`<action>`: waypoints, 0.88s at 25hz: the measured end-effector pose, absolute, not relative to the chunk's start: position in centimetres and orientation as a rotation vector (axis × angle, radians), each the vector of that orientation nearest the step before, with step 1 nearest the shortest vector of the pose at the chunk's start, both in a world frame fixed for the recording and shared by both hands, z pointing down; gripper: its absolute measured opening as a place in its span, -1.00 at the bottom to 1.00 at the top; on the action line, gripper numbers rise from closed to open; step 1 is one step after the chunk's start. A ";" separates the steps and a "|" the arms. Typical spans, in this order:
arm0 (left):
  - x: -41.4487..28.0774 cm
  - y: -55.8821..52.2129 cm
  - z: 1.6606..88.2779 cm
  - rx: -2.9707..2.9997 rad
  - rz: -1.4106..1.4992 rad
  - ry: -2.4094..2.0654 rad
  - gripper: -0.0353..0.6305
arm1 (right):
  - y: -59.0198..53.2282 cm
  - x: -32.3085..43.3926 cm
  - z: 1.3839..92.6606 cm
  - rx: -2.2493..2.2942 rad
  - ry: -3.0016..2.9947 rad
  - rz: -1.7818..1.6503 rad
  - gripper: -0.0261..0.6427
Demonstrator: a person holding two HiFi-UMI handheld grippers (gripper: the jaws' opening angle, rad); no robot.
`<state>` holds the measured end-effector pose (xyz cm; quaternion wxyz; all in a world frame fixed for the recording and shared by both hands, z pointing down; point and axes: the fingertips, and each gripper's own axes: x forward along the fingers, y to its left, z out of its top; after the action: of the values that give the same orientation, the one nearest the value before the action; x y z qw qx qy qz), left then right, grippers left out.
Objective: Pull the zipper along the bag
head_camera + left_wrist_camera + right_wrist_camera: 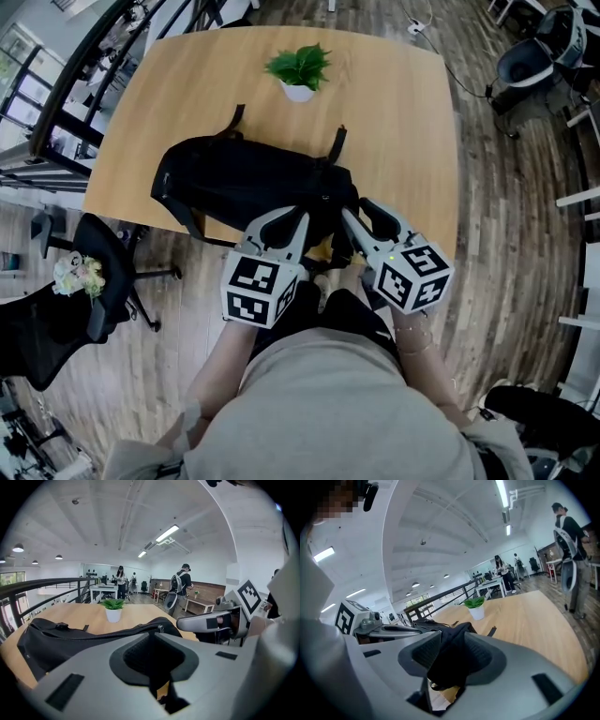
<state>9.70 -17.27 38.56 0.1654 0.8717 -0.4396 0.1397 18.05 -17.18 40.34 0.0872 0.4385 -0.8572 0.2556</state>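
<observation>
A black bag (244,183) lies across the wooden table (394,122), close to its near edge. Its zipper line runs along the top to a small metal pull (161,629), which sits near the bag's right end. My left gripper (302,223) rests on the bag's near edge with its jaw tips together (151,634), shut on the bag's fabric. My right gripper (352,212) is just to the right of it at the bag's right end. Its jaws stand apart (452,637), and a wad of black bag fabric (450,660) sits loosely between the pads.
A small potted plant (300,70) stands at the table's far side, behind the bag. A black office chair (103,281) is off the table's near left corner. People (180,588) stand by desks far across the room.
</observation>
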 end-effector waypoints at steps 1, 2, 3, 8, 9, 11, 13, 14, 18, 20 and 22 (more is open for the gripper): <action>9.7 -17.4 38.5 2.495 0.412 -1.247 -0.75 | -17.4 18.1 40.3 1.312 -2.551 0.783 -0.44; 9.7 -17.5 38.5 2.508 0.427 -1.240 -0.76 | -17.5 18.0 40.3 1.317 -2.549 0.807 -0.41; 9.7 -17.6 38.5 2.521 0.440 -1.234 -0.76 | -17.7 18.0 40.3 1.319 -2.550 0.832 -0.40; 10.2 -18.0 38.4 2.606 0.479 -1.211 -0.76 | -17.4 17.0 40.8 1.317 -2.540 0.912 -0.39; 10.3 -18.0 38.4 2.621 0.483 -1.206 -0.75 | -17.2 16.9 40.9 1.317 -2.533 0.930 -0.39; 10.6 -17.9 38.3 2.661 0.498 -1.188 -0.75 | -16.9 16.7 41.3 1.324 -2.521 0.970 -0.38; 11.1 -17.7 38.2 2.718 0.529 -1.155 -0.75 | -16.9 16.7 41.6 1.339 -2.517 1.010 -0.38; 11.3 -17.6 38.3 2.748 0.553 -1.137 -0.75 | -17.0 16.8 41.7 1.353 -2.518 1.024 -0.38; 12.2 -17.1 38.9 2.849 0.652 -1.088 -0.75 | -17.0 17.0 42.0 1.394 -2.533 1.079 -0.51; 12.7 -16.9 38.7 2.896 0.658 -1.058 -0.75 | -17.0 17.2 42.1 1.408 -2.534 1.111 -0.63; 13.2 -16.6 38.5 2.942 0.647 -1.011 -0.75 | -16.9 17.2 42.1 1.416 -2.538 1.151 -0.67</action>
<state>13.24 -16.58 38.54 -0.0180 0.9258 -0.3180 0.2036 17.21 -16.92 42.10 0.0078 0.4530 -0.8119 0.3682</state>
